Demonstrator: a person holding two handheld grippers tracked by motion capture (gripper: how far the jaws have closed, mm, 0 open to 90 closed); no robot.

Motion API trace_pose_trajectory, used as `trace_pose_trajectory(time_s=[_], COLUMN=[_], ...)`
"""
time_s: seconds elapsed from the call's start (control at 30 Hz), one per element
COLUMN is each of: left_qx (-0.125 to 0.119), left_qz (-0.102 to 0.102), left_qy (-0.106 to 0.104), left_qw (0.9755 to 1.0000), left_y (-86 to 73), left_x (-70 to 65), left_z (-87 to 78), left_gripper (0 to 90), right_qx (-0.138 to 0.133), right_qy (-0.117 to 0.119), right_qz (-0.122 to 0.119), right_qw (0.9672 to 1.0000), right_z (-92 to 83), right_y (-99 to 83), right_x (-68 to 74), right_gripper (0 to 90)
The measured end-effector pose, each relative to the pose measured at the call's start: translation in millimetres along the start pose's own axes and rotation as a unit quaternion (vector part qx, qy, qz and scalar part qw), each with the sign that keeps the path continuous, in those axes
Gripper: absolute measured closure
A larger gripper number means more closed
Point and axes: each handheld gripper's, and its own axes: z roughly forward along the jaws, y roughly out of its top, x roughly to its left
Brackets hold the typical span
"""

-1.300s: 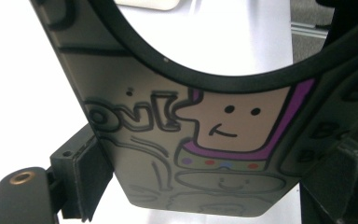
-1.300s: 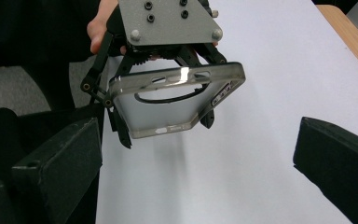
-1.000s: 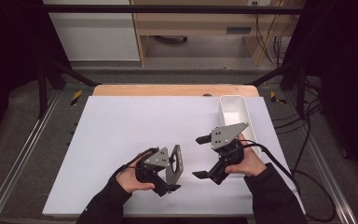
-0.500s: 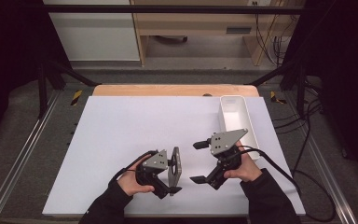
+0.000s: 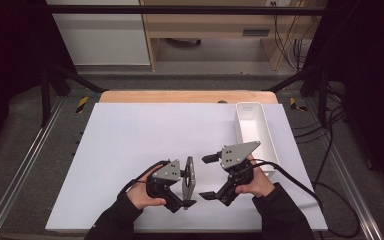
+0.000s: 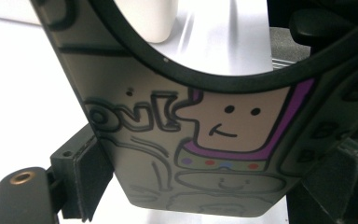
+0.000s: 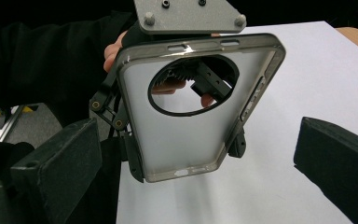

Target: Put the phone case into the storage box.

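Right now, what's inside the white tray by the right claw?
In the high view the white tray looks bare inside: plain white floor, nothing in it. Its near end is covered by the right claw and hand, so that part cannot be checked.

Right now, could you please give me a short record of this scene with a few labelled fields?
Held item: phone case, grey, with a large round camera hole and a cartoon print on its back
Holder: left gripper, jaws closed on the case's edges, case on edge above the table
Right gripper: jaws open, nothing between them, facing the case
Surface: white table
Nearby: white tray at the far right of the table, beyond the right gripper
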Motion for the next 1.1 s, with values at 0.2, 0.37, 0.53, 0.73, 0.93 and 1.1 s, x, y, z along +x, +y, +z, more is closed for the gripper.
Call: trace_pose_trajectory(time_s=[0.2,0.37,0.53,0.73,0.93,1.1], left_qx=[0.003,0.004,0.002,0.004,0.004,0.004], left_qz=[0.008,0.011,0.014,0.017,0.020,0.021], left_qy=[-0.004,-0.009,-0.011,-0.016,-0.019,-0.021], left_qw=[1.0000,0.9999,0.9998,0.9997,0.9996,0.9995], left_y=[5.6,9.1,11.5,12.9,13.9,14.0], left_x=[-1.7,-2.3,-2.4,-3.9,-5.2,-6.1], left_z=[1.9,4.4,6.1,9.4,11.5,13.4], left_gripper=[11.5,11.5,11.5,11.5,11.5,11.5], right_qx=[-0.007,-0.007,-0.009,-0.010,-0.013,-0.016], right_qy=[0.007,0.011,0.016,0.022,0.026,0.029], right_qz=[0.000,-0.001,-0.002,-0.002,0.000,0.000], right_qw=[1.0000,0.9999,0.9998,0.9997,0.9996,0.9994], right_z=[2.1,3.1,3.6,5.0,6.0,6.7], right_y=[-0.1,-0.3,-0.3,0.2,0.7,0.6], right_x=[0.3,0.8,1.3,1.5,1.1,0.4], right_gripper=[1.7,1.9,2.3,2.7,3.7,4.6])
